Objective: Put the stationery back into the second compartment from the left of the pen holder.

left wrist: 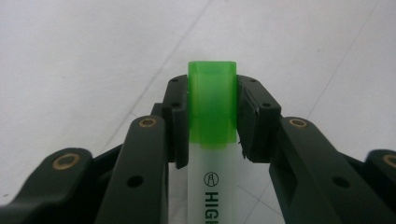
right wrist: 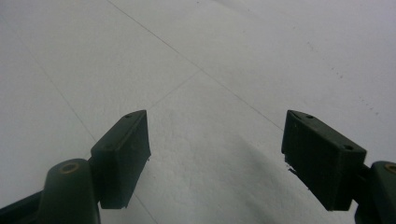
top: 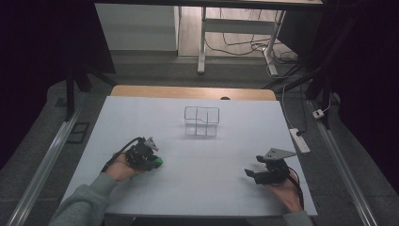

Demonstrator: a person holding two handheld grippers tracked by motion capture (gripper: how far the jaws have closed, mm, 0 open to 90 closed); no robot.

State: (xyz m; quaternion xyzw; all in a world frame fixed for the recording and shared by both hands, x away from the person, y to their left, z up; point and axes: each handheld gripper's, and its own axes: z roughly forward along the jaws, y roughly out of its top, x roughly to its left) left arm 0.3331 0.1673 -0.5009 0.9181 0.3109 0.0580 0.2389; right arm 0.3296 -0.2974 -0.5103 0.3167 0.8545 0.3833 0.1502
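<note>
Highlighter (top: pixel 159 162) with a green cap sits clamped in the left gripper (top: pixel 149 159) in the high view, low over the white desk (top: pixel 197 188), on the near left of the clear wire organizer (top: pixel 202 121). The right gripper (top: pixel 256 173) rests on the near right of that organizer, well apart from it. In the left gripper view, the fingers (left wrist: pixel 176 116) press both sides of the highlighter's (left wrist: pixel 212 135) green cap, its white barrel running back between them. In the right gripper view, the fingers (right wrist: pixel 122 154) stand wide apart with only bare desk (right wrist: pixel 210 70) between them.
</note>
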